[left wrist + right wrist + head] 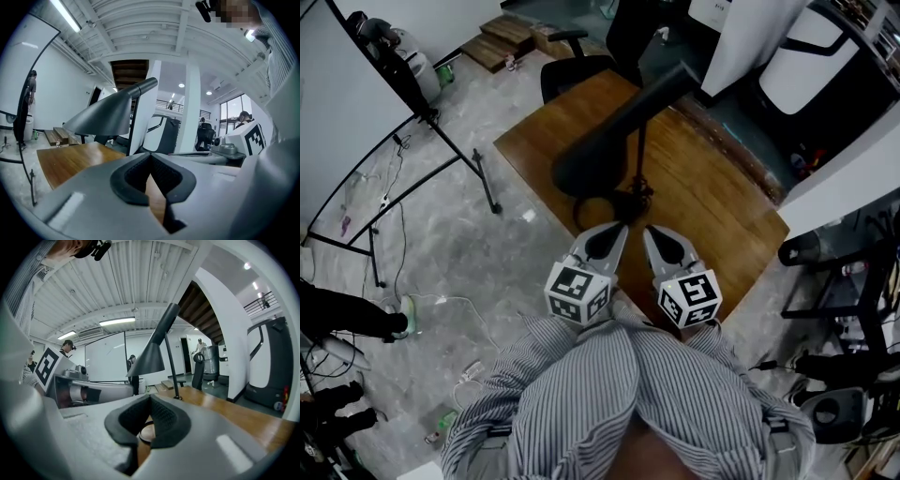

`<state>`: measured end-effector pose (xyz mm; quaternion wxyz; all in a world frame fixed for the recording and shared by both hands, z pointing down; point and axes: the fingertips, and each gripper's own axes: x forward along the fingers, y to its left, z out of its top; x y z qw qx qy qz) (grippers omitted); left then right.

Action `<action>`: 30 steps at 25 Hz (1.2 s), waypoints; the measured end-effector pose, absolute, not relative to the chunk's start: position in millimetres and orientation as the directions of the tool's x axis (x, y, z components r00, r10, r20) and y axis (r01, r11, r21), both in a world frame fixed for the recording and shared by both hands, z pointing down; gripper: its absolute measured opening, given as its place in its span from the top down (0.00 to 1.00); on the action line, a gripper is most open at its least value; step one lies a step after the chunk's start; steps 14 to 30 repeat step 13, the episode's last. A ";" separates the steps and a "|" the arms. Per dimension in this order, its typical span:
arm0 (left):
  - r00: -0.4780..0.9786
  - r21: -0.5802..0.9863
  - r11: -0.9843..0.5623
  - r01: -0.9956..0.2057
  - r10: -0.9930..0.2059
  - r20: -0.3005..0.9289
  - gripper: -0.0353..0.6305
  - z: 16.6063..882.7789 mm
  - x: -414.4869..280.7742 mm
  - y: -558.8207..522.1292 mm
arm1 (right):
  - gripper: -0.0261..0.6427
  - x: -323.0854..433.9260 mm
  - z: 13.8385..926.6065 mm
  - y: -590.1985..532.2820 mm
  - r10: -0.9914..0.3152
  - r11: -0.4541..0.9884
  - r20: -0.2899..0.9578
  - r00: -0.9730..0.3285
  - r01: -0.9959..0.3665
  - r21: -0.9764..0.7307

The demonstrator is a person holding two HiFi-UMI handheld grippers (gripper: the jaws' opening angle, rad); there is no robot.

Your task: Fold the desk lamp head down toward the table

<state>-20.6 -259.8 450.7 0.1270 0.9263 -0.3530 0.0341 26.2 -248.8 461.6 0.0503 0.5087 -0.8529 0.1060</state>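
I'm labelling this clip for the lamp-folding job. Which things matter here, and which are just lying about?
Belongs to the job: desk lamp head, wooden table, left hand-held gripper, right hand-held gripper, both shut.
Just lying about: office chair, whiteboard stand, wooden planks, floor cables.

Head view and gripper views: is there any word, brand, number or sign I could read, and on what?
No text can be read anywhere.
Left cube and right cube: black-and-white square patterns only, no letters.
Desk lamp and whiteboard: no print visible.
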 end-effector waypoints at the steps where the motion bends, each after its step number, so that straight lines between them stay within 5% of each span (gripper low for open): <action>1: 0.753 0.217 -0.722 -0.657 -0.640 0.152 0.94 450.9 -18.9 -258.5 | 0.96 27.0 462.2 -248.1 -0.856 0.460 0.197 -0.478 -0.878 -0.131; 30: 0.768 0.233 -0.733 -0.639 -0.620 0.160 0.94 454.3 -14.0 -255.0 | 0.96 37.3 463.8 -245.6 -0.866 0.432 0.208 -0.455 -0.890 -0.148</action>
